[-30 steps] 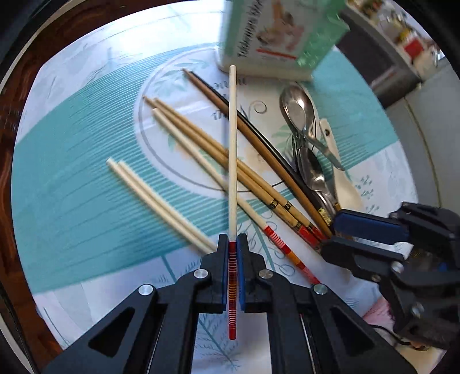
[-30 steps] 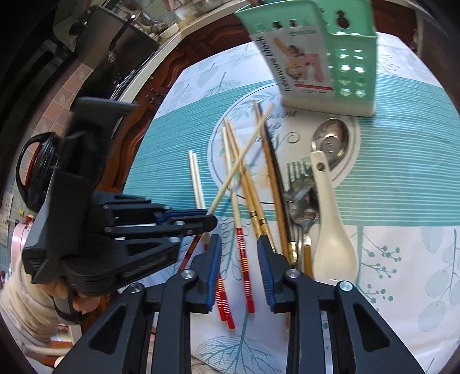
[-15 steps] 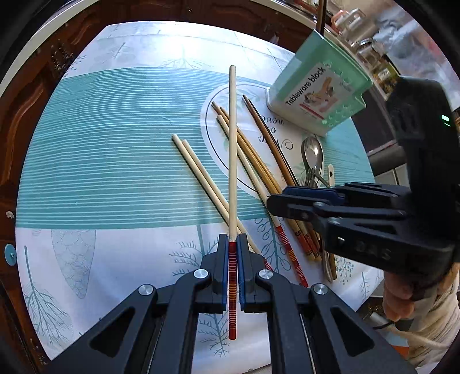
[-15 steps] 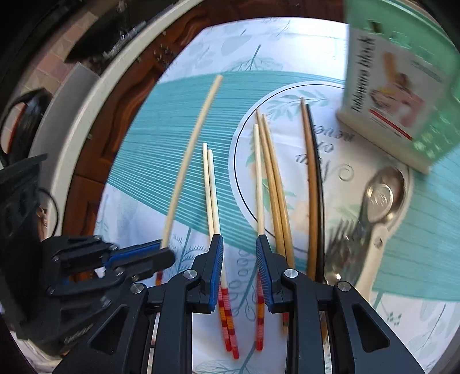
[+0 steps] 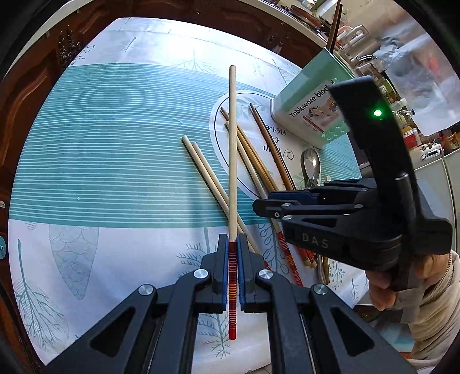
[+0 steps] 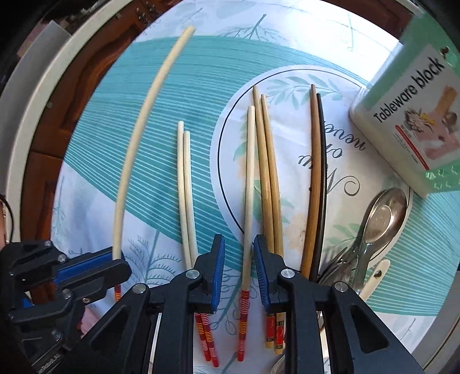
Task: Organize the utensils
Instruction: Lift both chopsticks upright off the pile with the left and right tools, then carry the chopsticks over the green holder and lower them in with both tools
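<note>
My left gripper (image 5: 233,244) is shut on a cream chopstick with a red-striped end (image 5: 232,149) and holds it above the cloth; it also shows in the right wrist view (image 6: 143,126). My right gripper (image 6: 238,253) is open, its jaws on either side of a matching red-striped chopstick (image 6: 248,184) lying on the cloth. Several more chopsticks lie beside it: a cream pair (image 6: 184,184), a tan pair (image 6: 267,178), and a brown and black pair (image 6: 316,178). A metal spoon (image 6: 382,215), a fork and a white spoon lie to the right.
A green "Tableware block" holder (image 6: 414,115) stands at the back right, with dark chopsticks in it in the left wrist view (image 5: 335,26). The teal and white tablecloth (image 5: 115,161) covers a round wooden table. Kitchen counter items stand beyond.
My left gripper has lifted its chopstick up and away to the left. My right gripper has moved in low over the red-striped chopstick on the cloth, jaws still open.
</note>
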`<state>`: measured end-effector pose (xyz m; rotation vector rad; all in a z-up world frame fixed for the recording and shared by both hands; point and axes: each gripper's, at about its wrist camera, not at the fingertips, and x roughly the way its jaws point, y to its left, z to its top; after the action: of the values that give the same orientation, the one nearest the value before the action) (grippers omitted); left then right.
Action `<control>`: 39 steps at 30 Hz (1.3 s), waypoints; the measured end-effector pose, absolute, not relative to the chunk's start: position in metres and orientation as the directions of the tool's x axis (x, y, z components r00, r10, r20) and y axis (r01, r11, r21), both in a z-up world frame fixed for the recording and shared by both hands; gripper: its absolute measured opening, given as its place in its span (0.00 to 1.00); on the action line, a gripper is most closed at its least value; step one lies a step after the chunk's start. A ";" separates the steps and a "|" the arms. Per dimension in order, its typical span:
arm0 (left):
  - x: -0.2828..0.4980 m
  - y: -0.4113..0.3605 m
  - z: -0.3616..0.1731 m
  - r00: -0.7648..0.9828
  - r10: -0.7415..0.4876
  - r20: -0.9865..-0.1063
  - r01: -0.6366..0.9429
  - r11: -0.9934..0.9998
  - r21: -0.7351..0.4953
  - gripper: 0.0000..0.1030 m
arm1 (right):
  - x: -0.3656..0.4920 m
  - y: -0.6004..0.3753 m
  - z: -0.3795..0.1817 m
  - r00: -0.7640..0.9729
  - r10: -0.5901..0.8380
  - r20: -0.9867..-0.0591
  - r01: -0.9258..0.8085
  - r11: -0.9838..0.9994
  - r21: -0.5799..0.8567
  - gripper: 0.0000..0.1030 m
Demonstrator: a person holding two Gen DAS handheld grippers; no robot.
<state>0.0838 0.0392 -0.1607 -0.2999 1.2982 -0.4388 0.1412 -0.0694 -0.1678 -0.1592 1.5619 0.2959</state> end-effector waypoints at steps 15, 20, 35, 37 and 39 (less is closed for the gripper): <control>0.081 0.041 -0.143 0.209 -0.468 -0.858 0.158 0.882 -0.443 0.03 | 0.137 -0.070 -0.165 -0.042 0.112 -0.993 -0.281 0.952 0.119 0.05; 0.080 0.040 -0.129 0.240 -0.464 -0.852 0.174 0.885 -0.433 0.03 | 0.119 -0.096 -0.134 0.028 0.276 -0.961 -0.221 0.939 0.263 0.05; 0.091 -0.028 -0.003 0.563 -0.450 -0.693 0.366 0.888 -0.279 0.03 | 0.071 -0.207 0.071 0.545 0.403 -0.735 -0.191 0.913 0.360 0.05; 0.104 -0.038 0.015 0.604 -0.466 -0.646 0.380 0.881 -0.280 0.03 | 0.076 -0.226 0.102 0.621 0.369 -0.691 -0.178 0.926 0.335 0.05; 0.119 -0.047 0.030 0.645 -0.479 -0.596 0.384 0.877 -0.290 0.03 | 0.084 -0.239 0.130 0.691 0.344 -0.635 -0.161 0.930 0.329 0.05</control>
<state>0.1189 -0.0469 0.0305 -0.1416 0.7181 -0.4932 0.0838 -0.2393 0.1302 0.2570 0.7580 0.2859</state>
